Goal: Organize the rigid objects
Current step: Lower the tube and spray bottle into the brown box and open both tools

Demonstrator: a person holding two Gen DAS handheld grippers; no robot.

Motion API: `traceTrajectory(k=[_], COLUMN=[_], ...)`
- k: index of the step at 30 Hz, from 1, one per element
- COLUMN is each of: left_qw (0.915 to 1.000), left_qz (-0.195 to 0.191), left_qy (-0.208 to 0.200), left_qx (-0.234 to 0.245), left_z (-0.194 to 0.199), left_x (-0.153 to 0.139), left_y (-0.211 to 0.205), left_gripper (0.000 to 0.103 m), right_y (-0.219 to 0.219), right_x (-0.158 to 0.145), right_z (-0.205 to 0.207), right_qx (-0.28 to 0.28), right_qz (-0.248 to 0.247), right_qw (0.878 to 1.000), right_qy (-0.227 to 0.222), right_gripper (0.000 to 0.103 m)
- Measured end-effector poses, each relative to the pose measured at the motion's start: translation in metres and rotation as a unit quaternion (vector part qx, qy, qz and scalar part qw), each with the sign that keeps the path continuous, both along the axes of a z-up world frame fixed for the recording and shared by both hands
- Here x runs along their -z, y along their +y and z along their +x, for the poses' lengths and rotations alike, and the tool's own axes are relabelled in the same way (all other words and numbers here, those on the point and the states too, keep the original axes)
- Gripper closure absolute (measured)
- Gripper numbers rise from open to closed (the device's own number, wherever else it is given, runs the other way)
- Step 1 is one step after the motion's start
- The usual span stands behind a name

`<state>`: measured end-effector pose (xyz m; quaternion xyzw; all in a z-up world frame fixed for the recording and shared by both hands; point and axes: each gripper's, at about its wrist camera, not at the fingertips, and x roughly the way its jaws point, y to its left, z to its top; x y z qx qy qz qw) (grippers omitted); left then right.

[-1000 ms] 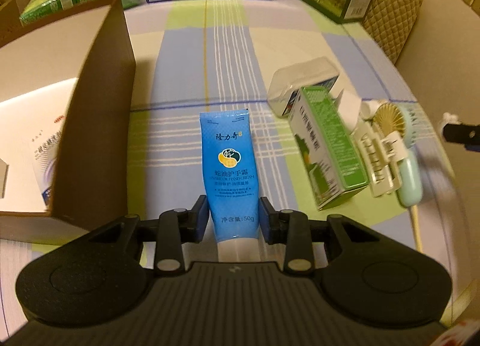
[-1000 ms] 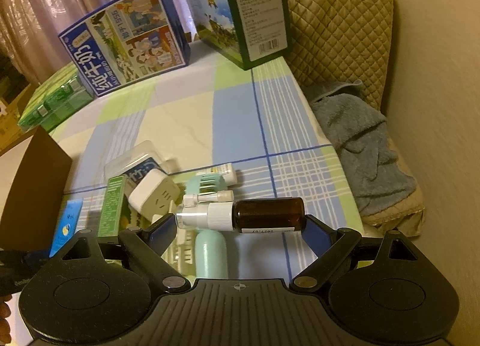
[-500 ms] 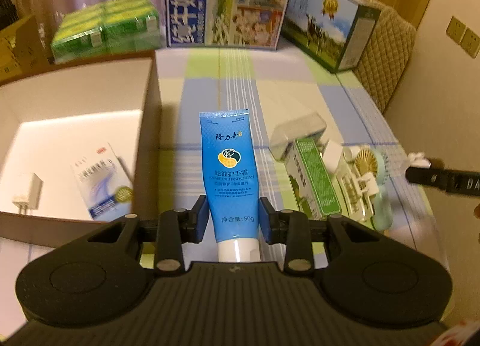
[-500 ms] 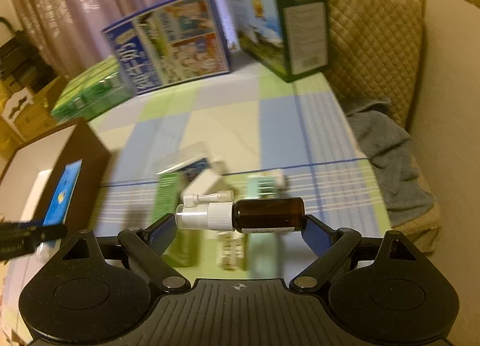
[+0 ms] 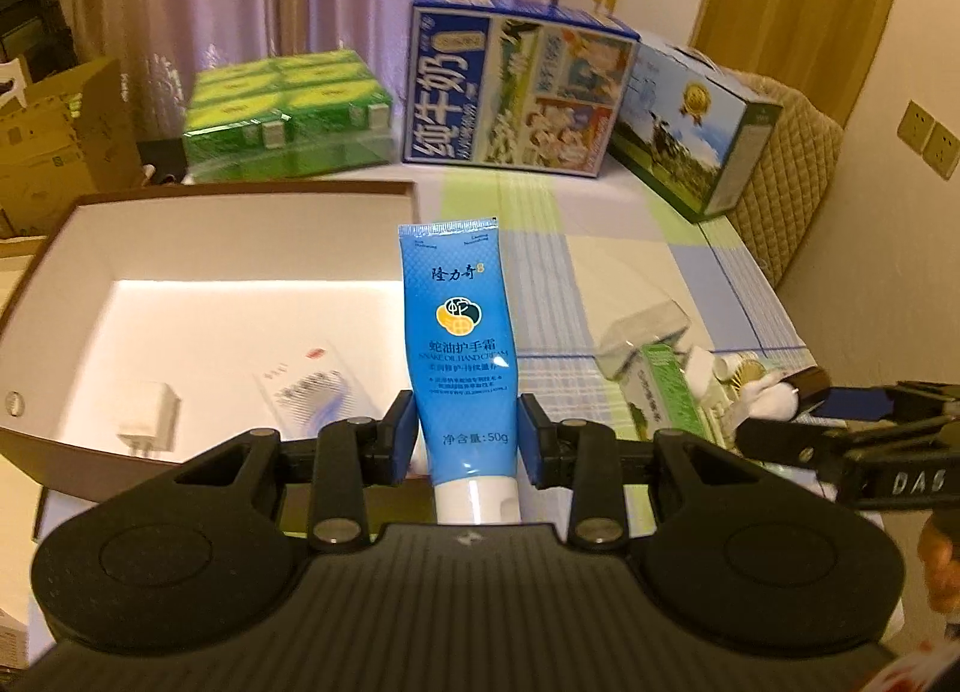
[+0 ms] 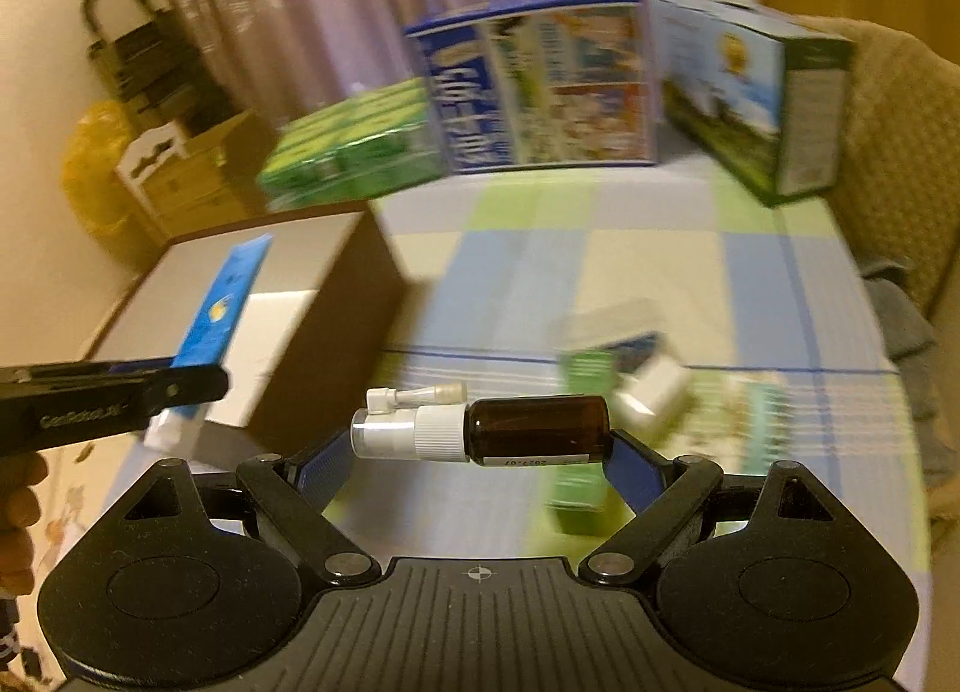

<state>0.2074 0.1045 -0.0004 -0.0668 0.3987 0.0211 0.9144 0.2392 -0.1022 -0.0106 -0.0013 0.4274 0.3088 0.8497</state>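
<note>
Left wrist view: blue hand cream tube clamped between the left gripper fingers near its white cap end, crimped end pointing forward, held up at the right wall of the open cardboard box. Box holds a white charger and a flat white packet on its floor. Right of the tube, on the checked tablecloth, sits a small pile: green carton, clear plastic case, other small items too blurred to name. Right wrist view: right gripper clamped on a brown spray bottle, held sideways, end to end, white nozzle to the left, above the tablecloth, right of the box. Milk cartons and green packs stand at the far table edge.
</note>
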Motion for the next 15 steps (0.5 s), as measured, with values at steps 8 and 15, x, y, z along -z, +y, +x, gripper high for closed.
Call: traceTrajectory(k=[8,15], left_qw=[0.9997,0.9991], left_qz=[0.012,0.031], left_qy=[-0.01,0.001], left_qx=[-0.019,-0.028], left_z=[-0.013,-0.015], left_x=[-0.014,-0.011], left_y=[0.062,0.125], left_gripper=[0.073,0.073], right_y=[0.093,0.172], right_x=[-0.007,0.003], right_z=[-0.015,-0.024], right_qx=[-0.059,-0.087], right_qz=[0.009,0.001], right_qw=[0.998,0.996], right_qy=[-0.015,-0.018], right_gripper=[0.017,0.017])
